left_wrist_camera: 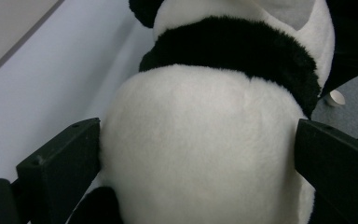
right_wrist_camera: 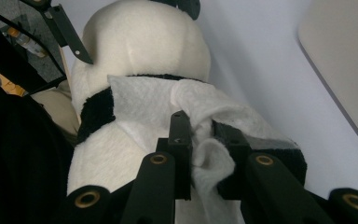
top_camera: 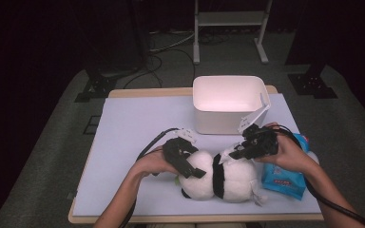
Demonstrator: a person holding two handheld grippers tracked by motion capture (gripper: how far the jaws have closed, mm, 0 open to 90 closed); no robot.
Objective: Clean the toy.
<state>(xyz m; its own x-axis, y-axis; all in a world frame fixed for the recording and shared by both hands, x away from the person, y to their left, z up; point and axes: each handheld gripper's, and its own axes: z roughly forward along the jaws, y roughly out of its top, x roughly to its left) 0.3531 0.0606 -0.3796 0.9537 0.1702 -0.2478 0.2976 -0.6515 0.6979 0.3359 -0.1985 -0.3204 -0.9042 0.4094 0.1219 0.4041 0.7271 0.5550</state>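
A soft black-and-white plush panda [top_camera: 221, 178] lies on the counter [top_camera: 133, 128] near its front edge. The left gripper [top_camera: 190, 166] stands wide apart around its rounded white end. The right gripper [right_wrist_camera: 200, 135] is clamped on a white wet wipe [right_wrist_camera: 168, 105] draped over it. Light and squashy, the toy yields under pressure; bracing across its bulk suits it best.

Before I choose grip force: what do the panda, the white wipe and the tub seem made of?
Panda: soft plush, visibly fuzzy black-and-white pile. White wipe: thin embossed nonwoven or tissue, crumpling between the right gripper jaws. Tub: probably rigid plastic, smooth matte white walls.
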